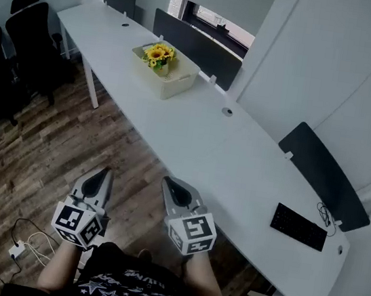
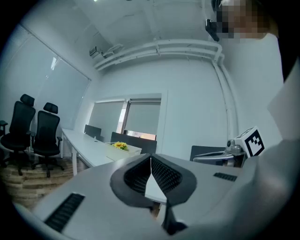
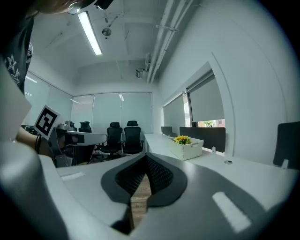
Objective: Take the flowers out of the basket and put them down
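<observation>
Standing well apart from basket; flowers inside, untouched. Left gripper, right gripper: jaws pressed together, empty. All steps left.

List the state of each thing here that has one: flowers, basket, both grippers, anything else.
flowers: standing in the basket, not taken out
basket: upright on the table, nothing touching it
left gripper: shut, nothing between the jaws
right gripper: shut, nothing between the jaws
keyboard: flat on the table, untouched
</observation>
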Tool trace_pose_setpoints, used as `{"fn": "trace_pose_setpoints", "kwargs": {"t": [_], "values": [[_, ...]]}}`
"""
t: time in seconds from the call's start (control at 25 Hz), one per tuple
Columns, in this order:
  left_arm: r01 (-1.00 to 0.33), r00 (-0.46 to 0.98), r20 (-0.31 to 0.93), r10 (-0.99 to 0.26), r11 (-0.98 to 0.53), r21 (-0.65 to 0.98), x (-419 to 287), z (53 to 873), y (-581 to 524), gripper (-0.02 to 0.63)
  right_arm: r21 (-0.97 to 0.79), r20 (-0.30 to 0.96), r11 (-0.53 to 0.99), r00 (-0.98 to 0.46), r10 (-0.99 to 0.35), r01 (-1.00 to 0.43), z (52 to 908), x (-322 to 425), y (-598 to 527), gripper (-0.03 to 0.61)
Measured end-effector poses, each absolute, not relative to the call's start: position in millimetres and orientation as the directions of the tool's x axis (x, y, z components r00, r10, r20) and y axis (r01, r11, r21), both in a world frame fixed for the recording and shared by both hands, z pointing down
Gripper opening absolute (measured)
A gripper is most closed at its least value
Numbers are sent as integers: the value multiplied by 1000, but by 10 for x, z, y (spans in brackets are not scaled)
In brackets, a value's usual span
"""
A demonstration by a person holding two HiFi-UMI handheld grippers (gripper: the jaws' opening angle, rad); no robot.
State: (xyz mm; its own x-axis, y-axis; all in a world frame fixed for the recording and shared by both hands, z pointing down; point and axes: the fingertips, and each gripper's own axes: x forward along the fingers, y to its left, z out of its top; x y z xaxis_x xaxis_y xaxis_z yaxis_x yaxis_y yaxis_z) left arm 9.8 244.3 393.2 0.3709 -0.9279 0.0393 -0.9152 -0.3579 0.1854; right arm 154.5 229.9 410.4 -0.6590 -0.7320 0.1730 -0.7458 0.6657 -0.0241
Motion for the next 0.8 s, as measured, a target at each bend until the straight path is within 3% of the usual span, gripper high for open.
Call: {"fn": "trace_pose_setpoints", "kwargs": {"t": [0.8], "values": [[-898,387,28,-922,-369,240,-819,3902,2498,12,-20,189,651,-642,-743,-759,3989,752,2346,2]]}}
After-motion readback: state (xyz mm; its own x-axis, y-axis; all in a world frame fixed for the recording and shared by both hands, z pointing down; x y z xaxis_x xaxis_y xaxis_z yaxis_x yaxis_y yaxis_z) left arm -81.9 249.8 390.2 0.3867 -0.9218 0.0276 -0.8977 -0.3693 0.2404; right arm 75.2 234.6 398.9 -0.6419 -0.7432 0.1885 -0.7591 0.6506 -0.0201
